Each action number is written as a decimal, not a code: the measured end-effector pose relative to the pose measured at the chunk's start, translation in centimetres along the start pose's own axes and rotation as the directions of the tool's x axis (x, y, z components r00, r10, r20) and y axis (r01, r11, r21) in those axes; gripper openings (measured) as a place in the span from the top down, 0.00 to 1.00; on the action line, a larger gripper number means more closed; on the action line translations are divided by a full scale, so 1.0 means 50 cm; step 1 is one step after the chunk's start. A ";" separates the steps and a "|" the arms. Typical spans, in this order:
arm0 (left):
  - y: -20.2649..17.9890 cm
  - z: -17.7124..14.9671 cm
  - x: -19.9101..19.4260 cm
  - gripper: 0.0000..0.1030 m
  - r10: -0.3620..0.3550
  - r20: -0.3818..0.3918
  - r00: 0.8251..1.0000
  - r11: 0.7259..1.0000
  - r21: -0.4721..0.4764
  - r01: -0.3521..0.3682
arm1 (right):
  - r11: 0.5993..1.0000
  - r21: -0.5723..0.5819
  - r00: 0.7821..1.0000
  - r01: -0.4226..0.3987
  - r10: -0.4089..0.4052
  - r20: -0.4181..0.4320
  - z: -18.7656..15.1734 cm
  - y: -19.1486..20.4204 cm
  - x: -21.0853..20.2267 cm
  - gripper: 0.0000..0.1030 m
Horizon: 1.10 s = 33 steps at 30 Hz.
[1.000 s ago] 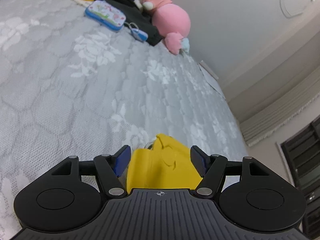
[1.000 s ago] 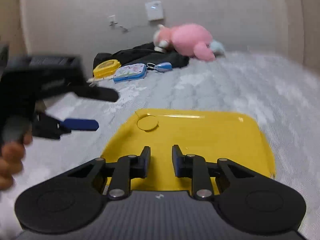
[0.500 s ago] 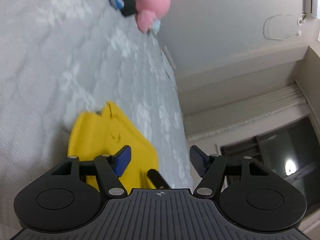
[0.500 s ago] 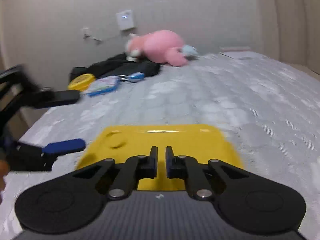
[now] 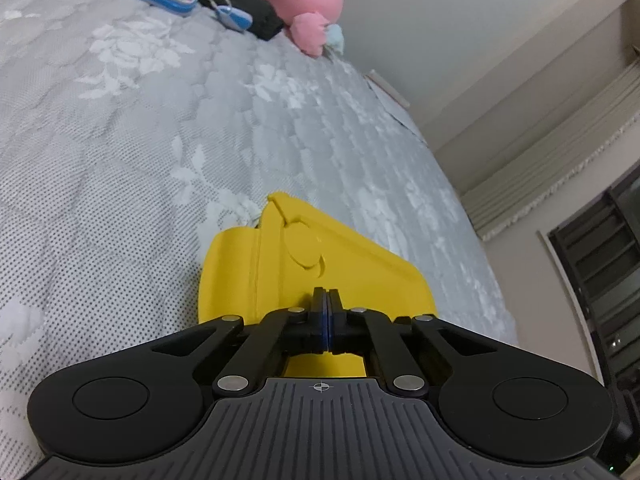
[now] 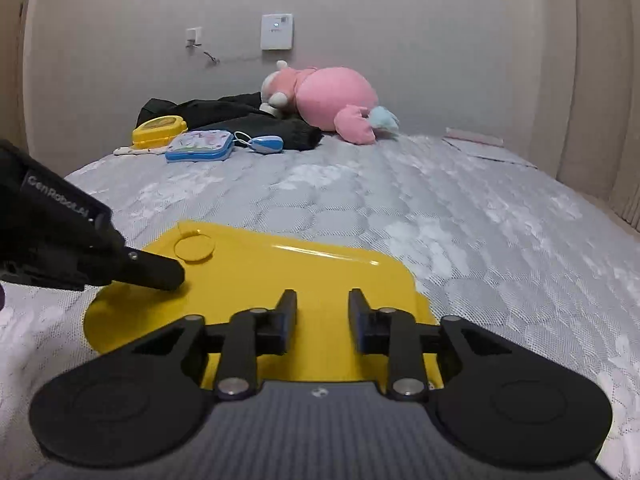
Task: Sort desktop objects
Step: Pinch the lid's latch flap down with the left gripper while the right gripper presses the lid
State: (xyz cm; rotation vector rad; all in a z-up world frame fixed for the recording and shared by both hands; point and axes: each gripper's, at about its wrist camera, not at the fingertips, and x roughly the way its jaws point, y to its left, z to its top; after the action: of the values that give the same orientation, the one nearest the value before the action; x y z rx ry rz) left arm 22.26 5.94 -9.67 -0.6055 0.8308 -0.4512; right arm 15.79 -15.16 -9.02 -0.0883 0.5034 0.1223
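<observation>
A yellow plastic tray [image 6: 280,276] lies on the grey quilted bed [image 6: 440,208]. My left gripper [image 5: 327,302] is shut on the tray's near-left edge; the tray [image 5: 320,264] shows tilted in the left wrist view. The left gripper also shows at the left of the right wrist view [image 6: 156,270]. My right gripper [image 6: 322,300] is open, its fingers over the tray's near edge, holding nothing. At the far end lie a yellow case [image 6: 160,130], a blue pencil case [image 6: 200,145], a small blue-white keyring toy [image 6: 266,145] and a pink plush [image 6: 332,100].
A black garment [image 6: 240,118] lies under the far objects. A wall with a socket and panel [image 6: 276,32] stands behind. A flat white sheet [image 6: 476,140] lies at the far right edge of the bed.
My left gripper has closed on the tray's edge. My right gripper has opened and let go of the tray.
</observation>
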 end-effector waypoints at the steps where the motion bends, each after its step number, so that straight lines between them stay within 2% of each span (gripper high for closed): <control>1: -0.001 0.000 0.003 0.97 0.000 0.002 1.000 1.000 0.005 0.000 | 1.000 0.002 1.000 -0.004 0.004 0.002 0.000 0.000 0.001 0.69; 8: -0.005 -0.005 0.001 0.97 0.001 0.006 1.000 0.999 0.032 -0.001 | 1.000 0.008 1.000 -0.006 0.006 0.013 -0.001 0.002 -0.006 0.69; 12: -0.011 -0.009 0.000 0.97 0.012 0.011 1.000 0.998 0.056 -0.013 | 0.988 0.155 0.999 0.014 -0.019 0.033 0.004 -0.036 -0.020 0.69; 15: -0.003 -0.008 0.002 0.97 -0.003 0.008 1.000 0.999 0.038 0.002 | 0.979 0.189 0.996 0.077 -0.083 0.025 0.007 -0.058 -0.019 0.70; 18: 0.009 -0.005 0.004 0.97 -0.029 0.000 1.000 1.000 -0.002 0.029 | 0.974 0.186 0.992 0.127 -0.128 -0.007 0.001 -0.065 -0.007 0.62; 20: 0.011 -0.005 0.004 0.97 -0.034 -0.001 0.999 0.999 -0.006 0.034 | 0.972 0.206 0.994 0.110 -0.111 -0.010 -0.002 -0.069 -0.006 0.55; 33: 0.008 -0.006 0.006 0.96 -0.032 0.001 0.999 0.999 0.009 0.032 | 0.979 0.175 0.995 0.100 -0.100 -0.011 -0.008 -0.062 0.005 0.46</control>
State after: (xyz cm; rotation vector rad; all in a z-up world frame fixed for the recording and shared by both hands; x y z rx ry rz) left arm 22.26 5.97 -10.26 -0.6115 0.8187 -0.4837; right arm 16.27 -18.26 -9.32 0.0587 0.5089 -0.0212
